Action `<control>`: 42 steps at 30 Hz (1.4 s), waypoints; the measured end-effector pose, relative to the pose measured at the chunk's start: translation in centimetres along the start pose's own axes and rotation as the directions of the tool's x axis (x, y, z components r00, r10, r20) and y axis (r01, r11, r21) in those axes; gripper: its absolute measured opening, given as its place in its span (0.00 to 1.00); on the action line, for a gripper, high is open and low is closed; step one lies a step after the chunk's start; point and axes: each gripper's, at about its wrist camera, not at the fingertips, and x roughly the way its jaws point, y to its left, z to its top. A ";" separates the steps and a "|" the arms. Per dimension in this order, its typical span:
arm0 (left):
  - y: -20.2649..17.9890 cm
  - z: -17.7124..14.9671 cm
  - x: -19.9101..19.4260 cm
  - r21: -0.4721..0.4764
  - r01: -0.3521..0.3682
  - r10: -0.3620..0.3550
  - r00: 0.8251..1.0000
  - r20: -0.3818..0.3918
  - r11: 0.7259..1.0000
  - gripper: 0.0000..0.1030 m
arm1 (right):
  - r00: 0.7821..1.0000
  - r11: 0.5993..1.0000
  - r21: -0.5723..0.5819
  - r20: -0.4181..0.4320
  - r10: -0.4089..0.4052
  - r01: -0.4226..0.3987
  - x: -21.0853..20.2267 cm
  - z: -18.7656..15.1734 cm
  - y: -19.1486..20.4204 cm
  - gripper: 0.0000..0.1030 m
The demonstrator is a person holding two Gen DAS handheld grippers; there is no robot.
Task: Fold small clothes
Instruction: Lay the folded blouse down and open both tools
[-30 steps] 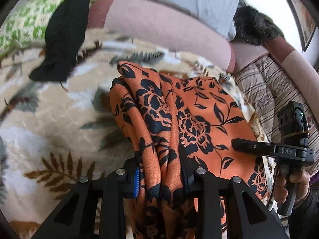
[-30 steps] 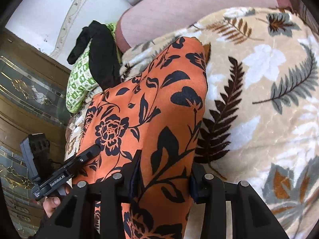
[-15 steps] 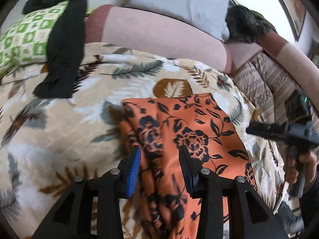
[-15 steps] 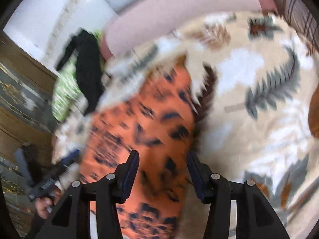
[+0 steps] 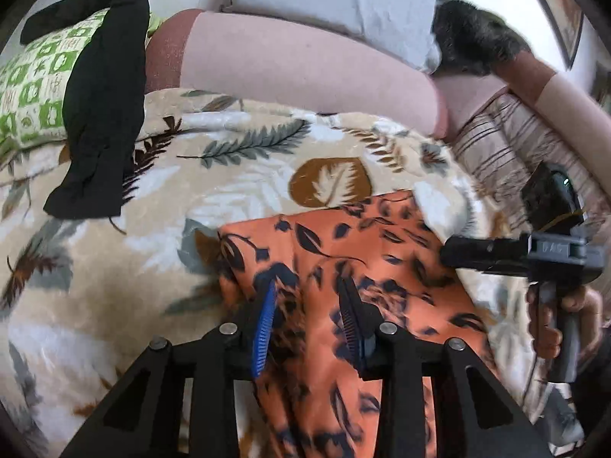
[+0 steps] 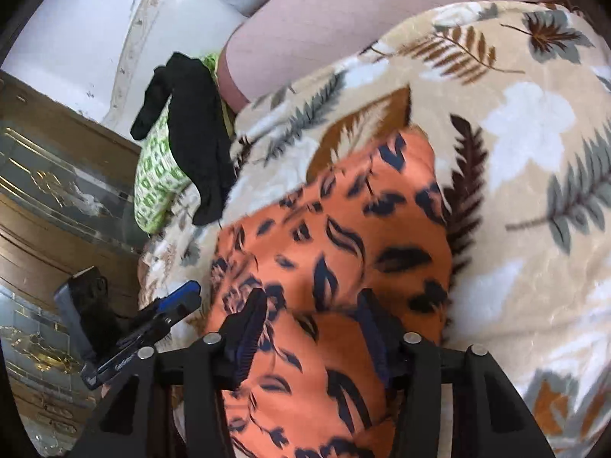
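- Cloth (image 5: 382, 278), orange with dark flowers, lies on the leaf-print blanket (image 5: 114, 267); in the left wrist view it fills the lower middle of the frame and runs from the bottom edge up toward the centre, its far edge lying straight across.
- Your left gripper (image 5: 309, 320) sits over the cloth's left part, your right gripper (image 6: 313, 336) over its right part, so each hand is nearest its own side.
- In the right wrist view the cloth's long axis climbs from bottom centre to the middle, with its right edge against the blanket.
- Left jaws stand partly apart and are closing; cloth lies beneath and between them, but the pads do not seem to press it.
- Right jaws stand wider and are opening; cloth lies below the gap, released as far as you can see.
- Black garment (image 5: 103, 114) lies draped over the green pillow (image 5: 34, 87) at upper left, well apart.
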 end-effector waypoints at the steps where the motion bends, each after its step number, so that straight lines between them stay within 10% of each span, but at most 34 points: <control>1: 0.2 0.2 1.2 -0.007 -0.045 0.045 0.998 -0.033 0.999 0.35 | 1.000 1.000 0.028 0.007 -0.011 0.011 0.6 0.7 -0.8 0.57; 6: 2.5 -0.2 1.6 -0.142 -0.127 0.125 0.992 -0.026 0.982 0.45 | 0.998 0.993 0.120 0.060 -0.002 -0.005 1.1 0.7 -2.0 0.57; 14: -0.6 -5.5 -5.0 -0.067 -0.046 0.049 0.998 0.039 0.997 0.49 | 0.998 0.998 0.024 0.014 0.064 -0.065 -3.3 -7.0 1.8 0.61; 28: 0.6 -10.1 -3.8 -0.127 -0.197 0.188 0.979 -0.084 0.972 0.63 | 1.000 0.997 0.078 -0.001 0.014 -0.014 -3.2 -13.2 1.4 0.73; 33: -0.1 -9.8 -7.2 -0.137 -0.233 0.235 0.972 0.000 0.963 0.66 | 0.993 0.995 0.050 0.080 0.081 -0.085 -5.8 -14.4 3.3 0.73; 38: 0.7 -10.5 -6.5 -0.186 -0.259 0.241 0.964 -0.116 0.948 0.67 | 1.000 0.995 0.096 -0.007 -0.006 0.007 -3.2 -15.3 1.3 0.74; 42: -0.5 -10.5 -10.1 -0.172 -0.305 0.301 0.952 -0.049 0.937 0.69 | 0.997 0.998 -0.043 0.070 -0.043 0.046 -6.4 -15.8 5.2 0.74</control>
